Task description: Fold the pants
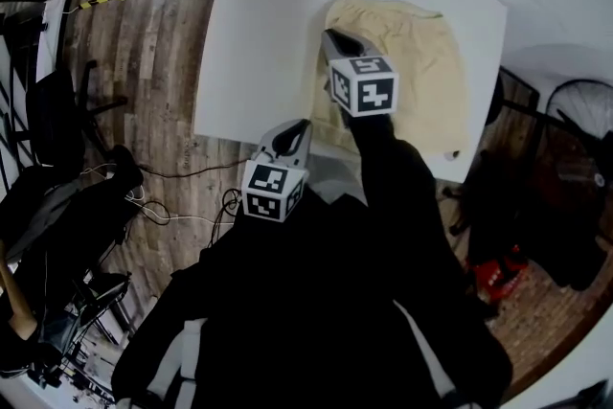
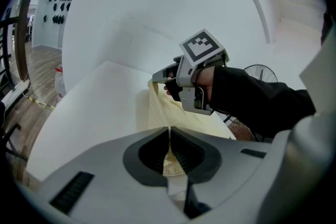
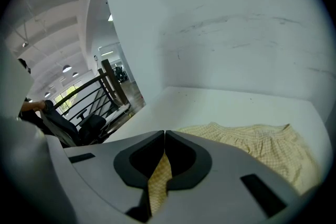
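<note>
On table (image 1: 254, 43), pants (image 1: 421, 62); alongside, chairs (image 1: 62, 115), cables (image 1: 158, 211)

The person wears black long sleeves (image 1: 407, 187), and black clothing fills the head view from 4 to 8 o'clock. The left gripper (image 1: 303, 124) is a pale grey moulded plastic shell with dark grey scooped pad recesses (image 2: 152, 152). At its 7 o'clock end sits a black-and-white marker cube (image 1: 273, 190). The right gripper (image 1: 329, 34) is of the same build, and its own square-marker cube (image 1: 364, 83) sits at 5 o'clock of its tips. A silver-grey metal handle (image 2: 195, 94) hangs at 6 o'clock below that cube. Dark rectangular slots (image 3: 261, 194) mark each shell at 4 and 8 o'clock.
</note>
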{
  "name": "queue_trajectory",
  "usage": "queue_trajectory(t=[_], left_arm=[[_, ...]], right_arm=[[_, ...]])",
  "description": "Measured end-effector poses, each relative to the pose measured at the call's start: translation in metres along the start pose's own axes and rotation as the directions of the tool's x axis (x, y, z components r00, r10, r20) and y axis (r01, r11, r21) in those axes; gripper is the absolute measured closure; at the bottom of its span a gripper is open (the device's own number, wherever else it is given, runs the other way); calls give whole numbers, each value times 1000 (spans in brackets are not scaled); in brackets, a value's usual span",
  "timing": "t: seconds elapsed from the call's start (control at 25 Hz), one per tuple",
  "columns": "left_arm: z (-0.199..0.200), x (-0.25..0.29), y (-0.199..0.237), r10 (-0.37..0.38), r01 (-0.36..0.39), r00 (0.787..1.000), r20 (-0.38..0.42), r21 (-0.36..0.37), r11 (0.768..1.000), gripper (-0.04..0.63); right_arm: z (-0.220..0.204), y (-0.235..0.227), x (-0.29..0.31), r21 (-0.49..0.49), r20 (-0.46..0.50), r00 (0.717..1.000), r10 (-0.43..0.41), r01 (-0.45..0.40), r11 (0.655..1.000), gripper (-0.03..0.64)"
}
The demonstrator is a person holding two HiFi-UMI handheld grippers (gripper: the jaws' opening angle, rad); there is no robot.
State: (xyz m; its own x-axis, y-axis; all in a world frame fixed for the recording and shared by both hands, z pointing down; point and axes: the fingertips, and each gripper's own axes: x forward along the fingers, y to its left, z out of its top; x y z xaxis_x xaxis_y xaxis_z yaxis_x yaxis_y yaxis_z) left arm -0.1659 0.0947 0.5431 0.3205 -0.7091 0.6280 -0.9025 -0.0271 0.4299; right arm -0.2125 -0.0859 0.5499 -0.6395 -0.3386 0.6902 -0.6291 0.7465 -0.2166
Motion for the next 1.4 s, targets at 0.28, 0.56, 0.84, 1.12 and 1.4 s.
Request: queue_trajectory(t=[0.28, 0.56, 0.84, 1.12, 1.4], left_arm=[[15, 7, -34, -50, 50, 999, 4, 37, 998, 578], [30, 16, -71, -107, 106, 994, 6, 65, 992, 580], [40, 24, -107, -149, 148, 989, 6, 90, 985, 580], [47, 37, -136, -184, 183, 983, 3, 97, 978, 580], [48, 50, -176, -232, 231, 973, -4, 104, 967, 580]], right_arm=[[10, -23, -25, 51, 43, 999, 7, -9, 999, 606], [21, -47, -51, 81, 81, 997, 3, -9, 997, 606], [26, -70, -78, 95, 107, 994, -10, 0, 996, 606], [26, -98, -100, 111, 130, 991, -30, 15, 994, 606], [22, -127, -125, 124, 146, 988, -46, 27, 992, 606]])
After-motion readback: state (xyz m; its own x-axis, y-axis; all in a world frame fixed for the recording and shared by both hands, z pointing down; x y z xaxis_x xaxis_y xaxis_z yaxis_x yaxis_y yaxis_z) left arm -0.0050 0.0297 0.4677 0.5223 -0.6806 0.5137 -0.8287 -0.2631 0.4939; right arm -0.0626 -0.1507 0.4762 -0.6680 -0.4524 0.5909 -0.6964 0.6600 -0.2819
